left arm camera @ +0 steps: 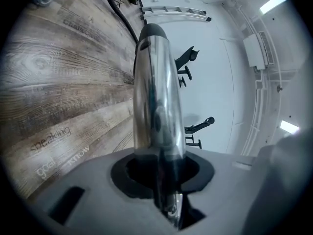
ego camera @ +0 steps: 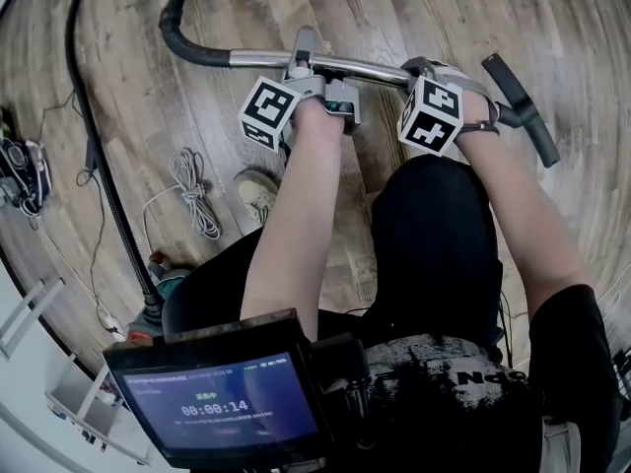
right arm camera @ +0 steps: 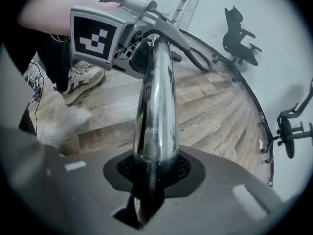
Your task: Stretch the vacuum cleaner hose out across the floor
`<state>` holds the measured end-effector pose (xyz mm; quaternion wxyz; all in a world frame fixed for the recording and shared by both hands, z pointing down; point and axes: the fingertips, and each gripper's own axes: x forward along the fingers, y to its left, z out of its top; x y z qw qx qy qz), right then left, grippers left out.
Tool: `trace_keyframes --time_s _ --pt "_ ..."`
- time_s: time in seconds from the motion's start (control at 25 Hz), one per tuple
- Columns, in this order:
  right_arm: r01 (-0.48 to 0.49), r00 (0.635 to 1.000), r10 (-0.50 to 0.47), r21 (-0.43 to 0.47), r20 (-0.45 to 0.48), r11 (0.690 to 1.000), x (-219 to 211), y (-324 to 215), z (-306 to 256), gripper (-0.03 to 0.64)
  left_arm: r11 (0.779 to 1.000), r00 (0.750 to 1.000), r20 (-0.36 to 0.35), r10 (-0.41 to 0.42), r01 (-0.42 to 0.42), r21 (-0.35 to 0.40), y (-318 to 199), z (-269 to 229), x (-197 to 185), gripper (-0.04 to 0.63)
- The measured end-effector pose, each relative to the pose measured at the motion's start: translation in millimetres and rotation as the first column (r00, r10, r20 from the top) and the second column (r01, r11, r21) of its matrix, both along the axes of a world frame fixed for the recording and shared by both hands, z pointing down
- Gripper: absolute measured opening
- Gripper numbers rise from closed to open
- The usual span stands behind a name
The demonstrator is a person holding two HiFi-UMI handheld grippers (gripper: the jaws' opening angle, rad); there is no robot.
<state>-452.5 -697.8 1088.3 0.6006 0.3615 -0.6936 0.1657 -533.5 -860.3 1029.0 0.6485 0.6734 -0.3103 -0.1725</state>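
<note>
Chrome is what both tools have hold of. The left tool [left arm camera: 161, 173] has its jaws closed partway around the wand tube [left arm camera: 155, 92], with the dark pads pressed on either side of it. The right tool [right arm camera: 154, 173] is clamped on the same tube a little further along, its pads tight against the metal. Neither holds anything else.

In the head view the tube lies level in front of the person, lifted off the wooden floor [ego camera: 414, 8], with its long axis running from left to right. A black handle [ego camera: 523, 106] sticks out past the right tool. At the other end, beyond the left tool, the hose [ego camera: 175, 28] begins as a thick black bend that curves away from the person and leaves the picture at the top.

A black length [ego camera: 106, 180] lies along the left side of the floor and ends at what looks like the cleaner body [ego camera: 158, 289], close by the person's left shoe [ego camera: 258, 193]. I take this to be the same hose coming back round. A white cord [ego camera: 192, 190] lies coiled between that length and the shoe.

So the hose lies to the left of both tools, and the left hand is the nearer one. The hose is looped rather than laid straight. To stretch it, the tube probably has to be carried away from the cleaner body, toward the right side of the floor.
</note>
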Motion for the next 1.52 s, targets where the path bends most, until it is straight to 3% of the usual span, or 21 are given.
trace_keyframes --time_s 0.36,0.56,0.8,1.04,1.24,1.32,1.52 --pt "-0.047 0.997 0.048 -0.016 0.067 0.999 -41 21 -160 0.106 0.995 0.994 0.030 0.102 -0.102 0.002 19 -163 -25 0.092" --pt "0.017 0.999 -0.016 -0.032 0.040 0.999 -56 54 -265 0.089 0.993 0.991 0.063 0.121 -0.120 -0.010 59 -276 -43 0.091" --pt "0.061 0.994 -0.054 -0.071 0.098 0.996 -65 117 -394 0.083 0.991 0.987 0.098 0.130 -0.128 -0.025 123 -406 -50 0.092" --pt "0.041 0.978 -0.014 -0.122 0.209 0.992 -60 163 -495 0.084 0.997 0.997 0.058 0.045 -0.048 0.060 155 -514 -33 0.077" --pt "0.008 0.952 0.044 -0.166 0.304 0.986 -65 191 -542 0.086 0.992 0.997 0.047 0.063 -0.068 0.107 175 -569 -22 0.066" --pt "0.009 0.957 0.031 -0.136 0.289 0.991 -66 194 -554 0.091 0.988 0.995 0.040 0.086 -0.090 0.123 181 -585 -22 0.066" --pt "0.038 0.996 -0.040 0.029 0.086 0.999 -73 192 -564 0.087 0.981 0.990 0.048 0.134 -0.139 0.136 194 -599 -40 0.061"
